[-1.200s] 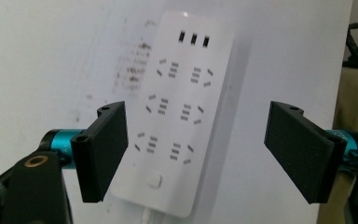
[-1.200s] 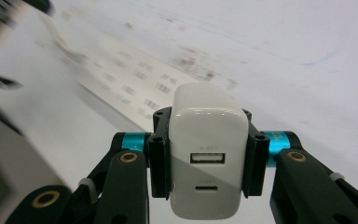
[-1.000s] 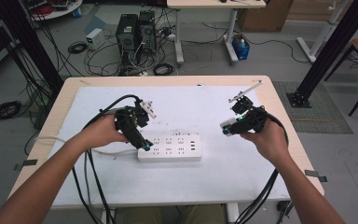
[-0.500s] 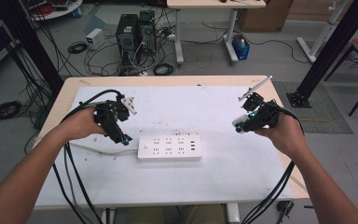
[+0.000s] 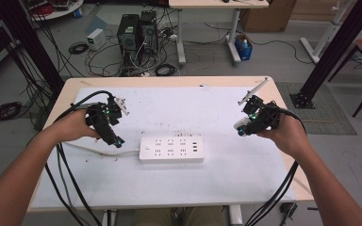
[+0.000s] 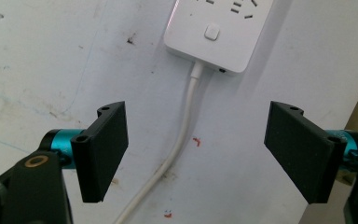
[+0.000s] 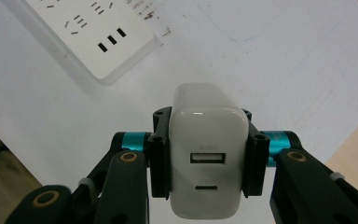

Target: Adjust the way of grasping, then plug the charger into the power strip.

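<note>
Both hands now pulled apart: left gripper gaping empty beside power strip, right gripper clamping charger, unplugging apparently done.

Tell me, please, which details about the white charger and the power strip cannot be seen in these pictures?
- Charger prongs: right gripper view, hidden behind its own body, clamped in the right hand-held gripper.
- Charger port labels: same view, too small.
- Power strip far end: left gripper view, cut off by top edge.
- Strip cable plug end: cut off below.

Power strips: one
Chargers: one
Grippers: two, left, right
Tables: one
</note>
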Demonstrator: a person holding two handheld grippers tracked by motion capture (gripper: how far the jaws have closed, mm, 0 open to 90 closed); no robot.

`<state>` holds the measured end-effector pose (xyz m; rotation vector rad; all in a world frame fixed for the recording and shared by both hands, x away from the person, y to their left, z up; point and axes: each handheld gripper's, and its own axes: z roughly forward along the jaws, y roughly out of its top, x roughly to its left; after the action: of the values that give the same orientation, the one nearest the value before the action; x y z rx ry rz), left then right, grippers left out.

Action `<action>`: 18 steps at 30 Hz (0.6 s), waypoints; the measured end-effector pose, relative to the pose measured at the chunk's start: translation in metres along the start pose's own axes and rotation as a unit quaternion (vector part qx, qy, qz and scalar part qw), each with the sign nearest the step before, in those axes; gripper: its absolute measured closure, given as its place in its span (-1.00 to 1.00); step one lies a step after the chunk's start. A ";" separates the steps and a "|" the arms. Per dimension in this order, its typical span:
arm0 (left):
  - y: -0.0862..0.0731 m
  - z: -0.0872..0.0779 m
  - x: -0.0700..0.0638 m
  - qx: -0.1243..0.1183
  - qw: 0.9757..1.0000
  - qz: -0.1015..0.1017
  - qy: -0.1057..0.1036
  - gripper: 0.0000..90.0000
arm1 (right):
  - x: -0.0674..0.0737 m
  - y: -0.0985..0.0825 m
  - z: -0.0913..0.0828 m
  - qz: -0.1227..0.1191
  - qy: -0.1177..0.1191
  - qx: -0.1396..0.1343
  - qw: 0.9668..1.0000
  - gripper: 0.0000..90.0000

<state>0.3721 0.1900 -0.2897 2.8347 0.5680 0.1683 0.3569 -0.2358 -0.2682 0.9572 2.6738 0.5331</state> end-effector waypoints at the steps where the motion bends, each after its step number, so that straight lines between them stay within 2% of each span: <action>1: -0.001 0.000 0.000 0.001 1.000 -0.001 -0.001 -0.52 | 0.001 0.001 0.000 -0.003 0.002 0.000 1.000 0.38; 3: -0.003 -0.001 0.000 0.006 1.000 0.006 -0.002 -0.52 | 0.002 0.002 -0.001 -0.002 0.005 -0.003 1.000 0.38; 6: -0.005 -0.003 -0.001 0.004 1.000 0.002 -0.005 -0.52 | 0.002 0.004 -0.001 -0.009 0.012 -0.009 1.000 0.38; 10: -0.007 -0.004 0.000 0.009 1.000 0.006 -0.003 -0.52 | 0.005 0.009 0.000 -0.019 0.018 -0.020 0.999 0.38; 18: -0.010 -0.001 0.003 0.019 1.000 -0.004 -0.004 -0.52 | 0.013 0.028 0.004 -0.057 0.034 -0.019 0.998 0.38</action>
<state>0.3705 0.2003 -0.2908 2.8669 0.5871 0.1454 0.3639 -0.2060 -0.2616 0.7846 2.7476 0.5978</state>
